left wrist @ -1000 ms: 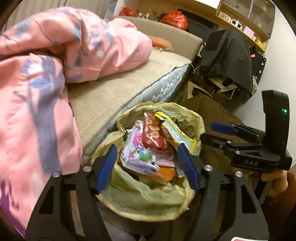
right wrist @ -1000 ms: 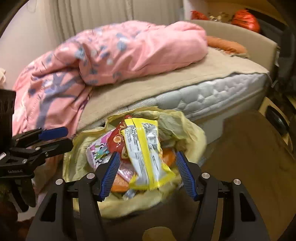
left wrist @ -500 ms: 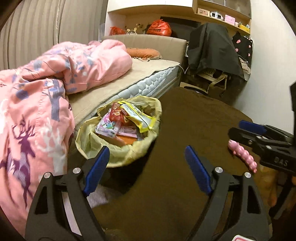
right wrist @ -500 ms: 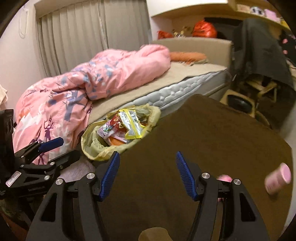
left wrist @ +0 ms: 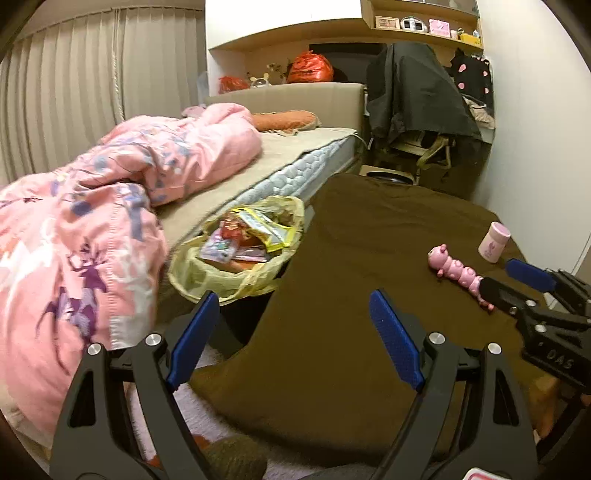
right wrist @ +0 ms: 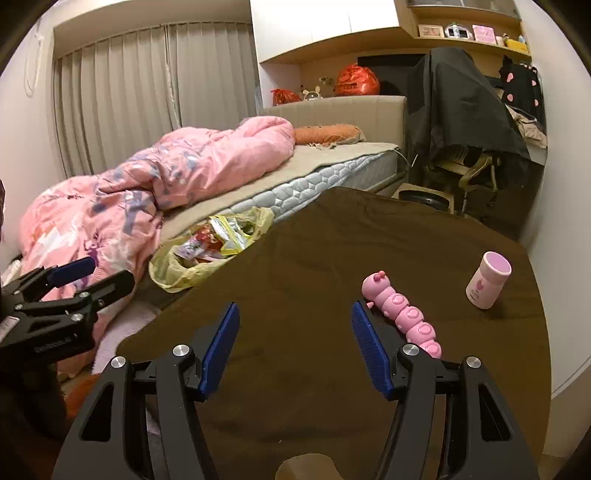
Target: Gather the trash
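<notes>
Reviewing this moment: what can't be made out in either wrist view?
- Trash bag: lower half hidden by the brown blanket and the bed in both views; wrapper print too small to read.
- Pink toy: tail end covered by the right gripper in the left view.
- Bottle: label too small to read.
- Shelf items: too small to identify.

Two black plastic frames with triangular cut-outs. Left gripper (left wrist: 291, 343): royal-blue ribbed pads (left wrist: 396, 341), silver round screw heads on the knuckles. Right gripper (right wrist: 293, 350): same black arms, same blue pads, same silver screws. White "DAS" lettering on the right gripper's side; a white label on the left gripper's.
</notes>
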Motion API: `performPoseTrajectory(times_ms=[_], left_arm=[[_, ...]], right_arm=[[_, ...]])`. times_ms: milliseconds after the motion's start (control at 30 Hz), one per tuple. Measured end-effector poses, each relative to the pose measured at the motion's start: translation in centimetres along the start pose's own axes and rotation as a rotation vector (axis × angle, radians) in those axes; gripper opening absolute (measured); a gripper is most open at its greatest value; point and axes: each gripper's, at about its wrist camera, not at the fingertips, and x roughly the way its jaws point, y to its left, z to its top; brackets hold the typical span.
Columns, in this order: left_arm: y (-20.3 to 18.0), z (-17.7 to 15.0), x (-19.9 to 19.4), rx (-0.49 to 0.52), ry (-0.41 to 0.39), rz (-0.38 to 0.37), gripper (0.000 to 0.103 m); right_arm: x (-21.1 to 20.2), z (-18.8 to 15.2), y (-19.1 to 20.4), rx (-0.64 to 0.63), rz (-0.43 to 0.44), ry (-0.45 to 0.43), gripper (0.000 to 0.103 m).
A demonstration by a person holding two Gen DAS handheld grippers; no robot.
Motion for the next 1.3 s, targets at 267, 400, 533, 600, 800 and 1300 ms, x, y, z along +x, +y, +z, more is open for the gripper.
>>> performPoseTrajectory(times_ms=[267,400,533,600,800,1300], left_arm=[[1.0,-0.4,-1.8,-0.017,-0.014,0.046,0.080],[1.2,-0.4,-2.5,-0.019,-0.029,0.056,0.080],[1.5,-0.4,-2.7,-0.025,-0.029,0.061,0.080],[1.5,-0.4,-2.7,-0.027,-0.026,0.064,0.080],[1.5,-0.5,-2.7,-0.025,-0.027,0.065,0.080],[1.4,-0.5,-2.8,-0.024,-0.026,0.065,0.080]], right_arm=[[-1.3,-0.7,1.6,-0.016,0.015,-0.015,0.059],[-1.3,-0.8,2.3,-0.027,0.029,-0.016,0.059],[-1.3,-0.8,2.8,-0.033,0.032,-0.015,0.059],[-1.3,-0.8,2.8,-0.033,0.033,-0.014,0.059],[-1.3,-0.9,2.8,-0.025,0.034,-0.019,0.059],[-1.2,-0.9,3.3,-0.027,0.039,-0.012,0.059]])
